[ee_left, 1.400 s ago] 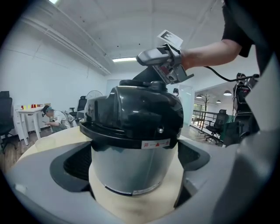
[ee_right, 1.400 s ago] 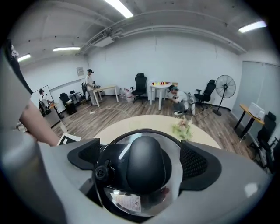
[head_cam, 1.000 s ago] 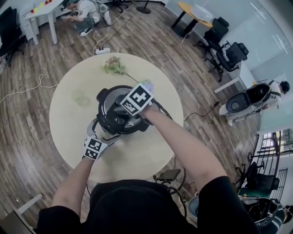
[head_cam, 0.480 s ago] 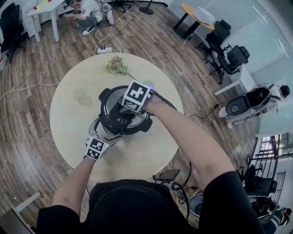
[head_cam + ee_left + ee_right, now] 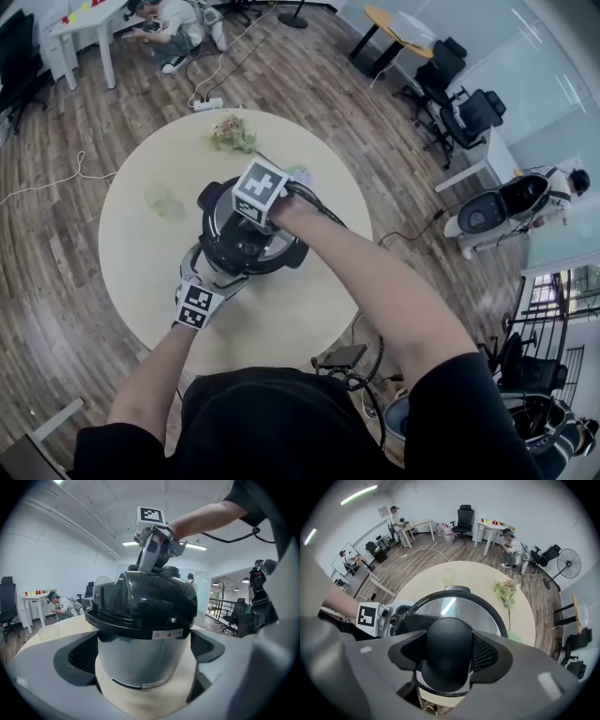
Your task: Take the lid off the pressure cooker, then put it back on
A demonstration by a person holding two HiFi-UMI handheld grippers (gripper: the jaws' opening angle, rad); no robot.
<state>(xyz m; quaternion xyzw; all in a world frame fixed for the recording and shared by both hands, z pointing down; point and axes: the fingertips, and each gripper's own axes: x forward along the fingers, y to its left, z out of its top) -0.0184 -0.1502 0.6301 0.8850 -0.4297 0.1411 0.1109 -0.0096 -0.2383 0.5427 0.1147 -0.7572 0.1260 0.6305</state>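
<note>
Standing near the middle of one round table (image 5: 131, 272), the single pressure cooker (image 5: 246, 248) carries its one lid (image 5: 490, 613), seated on top, and one sprig of flowers (image 5: 232, 134) lies on the table beyond it. Two grippers are on it: the left gripper (image 5: 144, 677) reaches in almost level from the side, its jaws spread wide with a pad against each flank of the cooker's body. The right gripper (image 5: 447, 660) points straight down from above, and its jaws, about half open, have just been closing, both pads against the lid's one black knob (image 5: 446, 637).
</note>
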